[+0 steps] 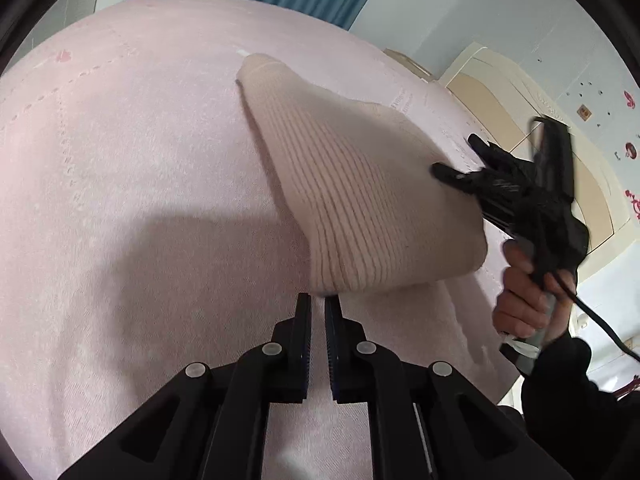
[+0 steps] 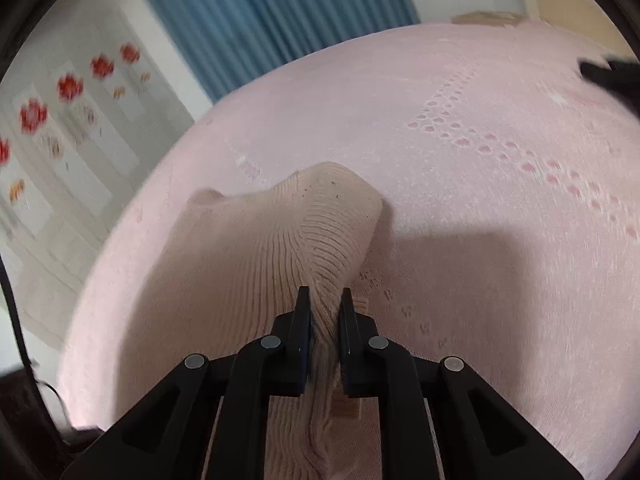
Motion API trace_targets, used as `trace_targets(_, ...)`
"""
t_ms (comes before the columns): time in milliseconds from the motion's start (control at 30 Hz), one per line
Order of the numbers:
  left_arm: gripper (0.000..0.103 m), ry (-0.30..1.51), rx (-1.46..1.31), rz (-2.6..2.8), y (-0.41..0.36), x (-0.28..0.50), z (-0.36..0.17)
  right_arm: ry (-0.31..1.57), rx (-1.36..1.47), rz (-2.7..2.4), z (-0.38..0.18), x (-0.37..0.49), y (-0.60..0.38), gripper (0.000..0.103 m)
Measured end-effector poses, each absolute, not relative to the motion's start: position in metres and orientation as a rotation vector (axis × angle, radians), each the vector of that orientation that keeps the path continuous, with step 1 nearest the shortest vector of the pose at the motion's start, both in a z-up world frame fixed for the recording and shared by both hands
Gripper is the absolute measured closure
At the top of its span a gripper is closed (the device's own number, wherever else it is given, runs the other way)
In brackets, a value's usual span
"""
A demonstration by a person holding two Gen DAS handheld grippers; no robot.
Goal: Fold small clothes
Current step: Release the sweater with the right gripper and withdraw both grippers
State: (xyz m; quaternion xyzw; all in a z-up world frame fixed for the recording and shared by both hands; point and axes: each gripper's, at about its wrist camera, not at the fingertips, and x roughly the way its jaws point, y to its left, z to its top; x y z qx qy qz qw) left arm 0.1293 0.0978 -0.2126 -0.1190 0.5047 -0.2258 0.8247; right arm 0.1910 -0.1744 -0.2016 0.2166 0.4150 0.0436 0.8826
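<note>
Sock (image 1: 360,184), beige ribbed, lies on pink bedspread (image 1: 140,160). Left gripper (image 1: 318,300) pinches its cuff edge at fingertips; right gripper (image 2: 324,294) clamped on bunched fabric btwn fingers, opposite end.

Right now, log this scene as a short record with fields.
item: beige ribbed sock
surface: pink bedspread
sock state: cuff end lifted off the bedspread, toe end lying on it
left hand-held gripper: shut, tips at the sock's near edge; what it pinches cannot be told
right hand-held gripper: shut on the sock, ribbed fabric bunched between its fingers
background: blue curtain
fold: not yet made
</note>
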Motion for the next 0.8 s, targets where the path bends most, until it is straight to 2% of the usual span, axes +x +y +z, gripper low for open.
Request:
trace_targets(100,0.093,1.085,-0.230,-0.465,0.100,0.127,-0.213,0.801,0.435,0.135,-0.192,0.178,-0.169,0.092)
trace_targets(233,0.093,1.092,-0.204,-0.408,0.102,0.128,-0.210,0.885,0.445,0.079,-0.216,0.189,-0.172,0.092)
trace_targets(300,0.087,1.088,-0.214,-0.393,0.107,0.126,-0.206,0.895,0.449,0.081,-0.218,0.190,-0.174,0.092)
trace_targets(400,0.070,1.070,-0.207,-0.366,0.112,0.123,-0.200,0.920,0.404,0.071,-0.213,0.192,-0.168,0.090)
trace_targets(533,0.058,1.037,-0.222,-0.347,0.119,0.122,-0.189,0.939,0.362,0.072,-0.199,0.189,-0.163,0.084)
trace_targets(633,0.054,1.015,-0.234,-0.345,0.123,0.124,-0.181,0.940,0.354,0.072,-0.190,0.179,-0.167,0.081)
trace_targets(800,0.054,0.985,-0.200,-0.321,0.106,0.143,-0.170,0.933,0.321,0.082,-0.176,0.156,-0.166,0.081)
